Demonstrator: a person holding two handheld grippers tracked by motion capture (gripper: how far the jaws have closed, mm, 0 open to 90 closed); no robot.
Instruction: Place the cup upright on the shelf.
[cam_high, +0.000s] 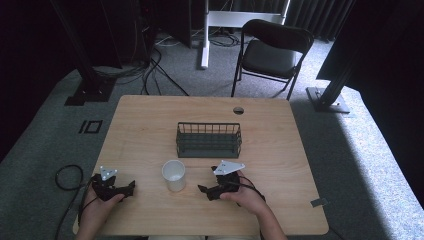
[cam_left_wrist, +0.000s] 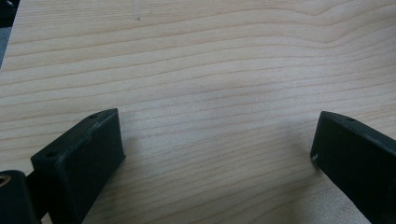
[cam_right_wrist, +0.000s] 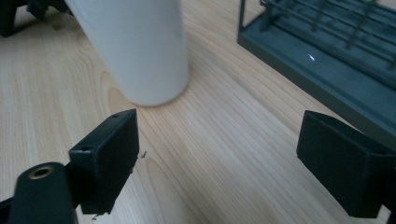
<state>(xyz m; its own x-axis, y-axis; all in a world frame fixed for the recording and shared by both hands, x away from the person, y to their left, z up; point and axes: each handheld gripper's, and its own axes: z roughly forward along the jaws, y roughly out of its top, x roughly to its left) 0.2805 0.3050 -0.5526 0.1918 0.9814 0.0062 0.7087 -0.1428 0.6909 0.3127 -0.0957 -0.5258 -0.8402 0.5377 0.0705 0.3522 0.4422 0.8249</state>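
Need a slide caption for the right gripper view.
Right gripper, jaws open, low over the wooden table, a white cup just ahead and a dark wire basket beside it.

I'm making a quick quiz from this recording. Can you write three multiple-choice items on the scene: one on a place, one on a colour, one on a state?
1. Where does the cup stand?
A. Inside the basket
B. On the table between the two grippers
C. On the chair

2. What colour is the cup?
A. White
B. Red
C. Green

3. How are the jaws of the right gripper?
A. Shut on the cup
B. Shut on nothing
C. Open, holding nothing

Answers:
1 B: the high view shows it on the table in front of the basket, with the left gripper on its other side.
2 A: it is white in both views.
3 C: bare wood shows between the jaws, with the cup beyond them.
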